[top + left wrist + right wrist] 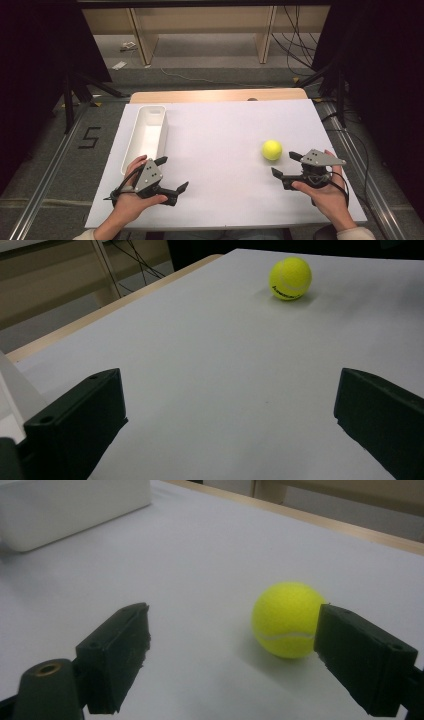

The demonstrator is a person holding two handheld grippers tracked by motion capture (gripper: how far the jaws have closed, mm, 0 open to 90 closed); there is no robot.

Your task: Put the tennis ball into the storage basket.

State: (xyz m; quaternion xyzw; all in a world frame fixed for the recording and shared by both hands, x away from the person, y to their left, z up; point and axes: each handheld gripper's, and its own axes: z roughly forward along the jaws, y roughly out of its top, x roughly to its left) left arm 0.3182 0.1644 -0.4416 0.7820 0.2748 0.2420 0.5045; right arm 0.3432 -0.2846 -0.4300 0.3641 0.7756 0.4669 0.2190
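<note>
Sitting free on the white desk, the tennis ball lies at about four o'clock from the desk's middle, upright on its own weight with nothing propping it. We judge it has been left out in the open so that a claw can come at it from the near side without anything in the way.

Our right claw is the one working on it. It rests low at about five o'clock from the ball, pointing toward it, and in the right gripper view the ball lies just ahead of the jaws and off toward the right-hand one, which stands in front of its edge. The jaws stand released, wide enough to take the ball, and they hold nothing; we cannot tell whether that jaw brushes the felt.

Our left claw waits at seven o'clock on the desk, jaws spread wide and empty, aimed across the sheet with the ball well off. Just beside it, at nine to ten o'clock, lies the long white bin, open side up, likely where the ball is bound.
</note>
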